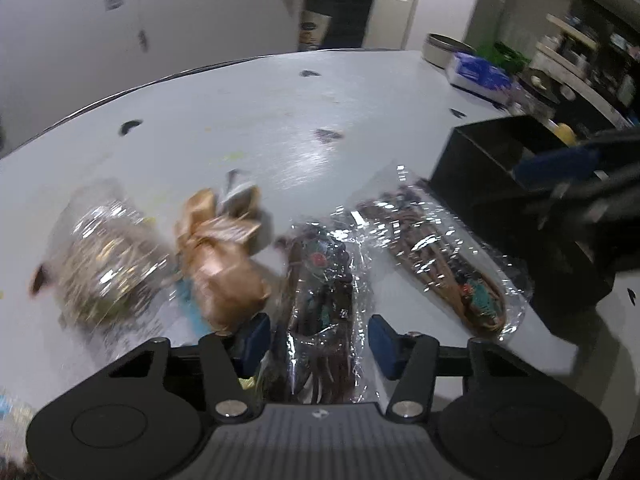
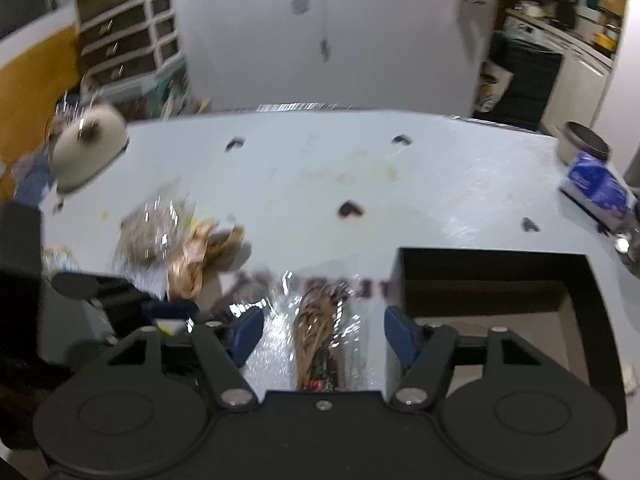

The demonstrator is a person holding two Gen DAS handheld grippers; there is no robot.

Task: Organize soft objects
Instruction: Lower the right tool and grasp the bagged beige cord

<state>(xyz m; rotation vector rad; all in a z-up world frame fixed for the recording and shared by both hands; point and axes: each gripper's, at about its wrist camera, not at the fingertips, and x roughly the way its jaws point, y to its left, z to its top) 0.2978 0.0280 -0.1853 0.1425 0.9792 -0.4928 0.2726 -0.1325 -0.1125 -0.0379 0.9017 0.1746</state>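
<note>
Several soft items in clear plastic lie on the white table (image 1: 248, 128). In the left wrist view my left gripper (image 1: 318, 334) is open, its jaws on either side of a dark brown wrapped item (image 1: 320, 300). A second wrapped brown item (image 1: 436, 256) lies to its right, a tan plush (image 1: 224, 264) and a wrapped grey-brown bundle (image 1: 108, 264) to its left. In the right wrist view my right gripper (image 2: 324, 330) is open around the second wrapped brown item (image 2: 320, 332). The black box (image 2: 492, 280) stands open just right of it.
A blue tissue pack (image 2: 596, 188) and a round tin (image 2: 584, 144) sit at the table's far right. A white plush (image 2: 86, 148) is at the far left edge. The black box also shows in the left wrist view (image 1: 496, 160). Cabinets and shelves stand behind.
</note>
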